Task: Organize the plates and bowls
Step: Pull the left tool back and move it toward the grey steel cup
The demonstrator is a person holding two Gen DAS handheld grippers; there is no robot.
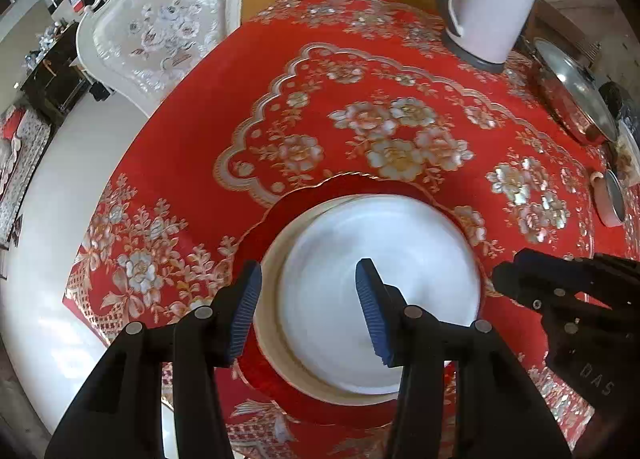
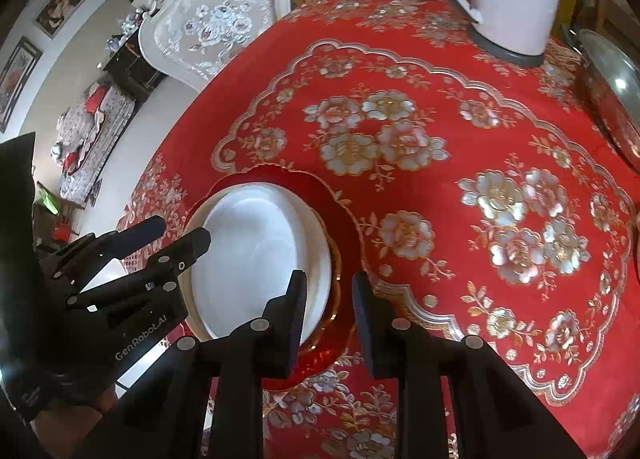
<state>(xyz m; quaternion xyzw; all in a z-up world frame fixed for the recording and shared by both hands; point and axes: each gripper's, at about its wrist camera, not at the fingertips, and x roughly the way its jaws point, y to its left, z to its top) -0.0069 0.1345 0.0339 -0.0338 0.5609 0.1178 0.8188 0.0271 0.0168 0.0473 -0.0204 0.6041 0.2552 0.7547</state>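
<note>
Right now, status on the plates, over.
Left gripper open, straddling white bowl's near rim. Right gripper open beside red plate. Bowl sits stacked on plate. Kettle far back, clear.

a red floral tablecloth (image 1: 304, 71) covers the table; red plate (image 1: 280, 375) at 6 o'clock, kettle (image 1: 492, 3) at 1, lidded pan (image 1: 576, 95) and mug (image 1: 608, 199) at 3.

White bowl (image 1: 380, 299) sits upright, nested in a slightly wider cream-rimmed white dish (image 1: 266, 323), both stacked on a red plate (image 1: 304, 199) with a scalloped gold-edged rim. Stack rests flat on the table near its front-left edge; the bowl is empty, glossy, off-centre toward the right of the dish below. In the right wrist view the red plate (image 2: 340, 219) shows mostly on the right and near side of the white bowl (image 2: 248, 251).
</note>
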